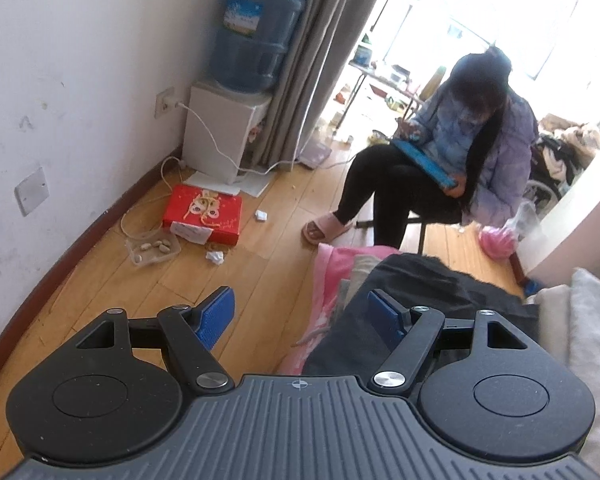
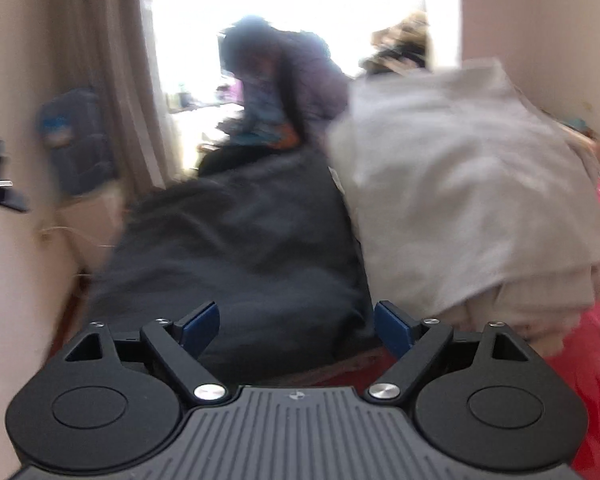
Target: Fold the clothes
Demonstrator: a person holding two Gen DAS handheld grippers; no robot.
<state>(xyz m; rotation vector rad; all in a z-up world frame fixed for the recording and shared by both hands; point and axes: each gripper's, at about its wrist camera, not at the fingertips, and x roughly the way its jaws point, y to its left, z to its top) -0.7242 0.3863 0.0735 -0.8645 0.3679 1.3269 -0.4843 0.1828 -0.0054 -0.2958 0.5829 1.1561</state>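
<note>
A dark grey garment [image 1: 428,292] lies folded on a pink cover [image 1: 332,276]; the right wrist view shows the dark garment [image 2: 244,248] blurred, just beyond my fingers. Beside it sits a pile of white and cream clothes [image 2: 460,200], also at the right edge as pale clothes [image 1: 580,320]. My left gripper [image 1: 304,316] is open above the edge of the cover, nothing between its blue pads [image 1: 216,316]. My right gripper [image 2: 296,328] is open over the near end of the dark garment, its pads [image 2: 392,328] clear of the cloth.
A person [image 1: 460,148] sits on a chair with a blue tablet. On the wooden floor [image 1: 140,280] lie a red box [image 1: 204,216], a plastic tub [image 1: 152,248] and paper scraps. A water dispenser [image 1: 224,132] stands by the wall and curtain.
</note>
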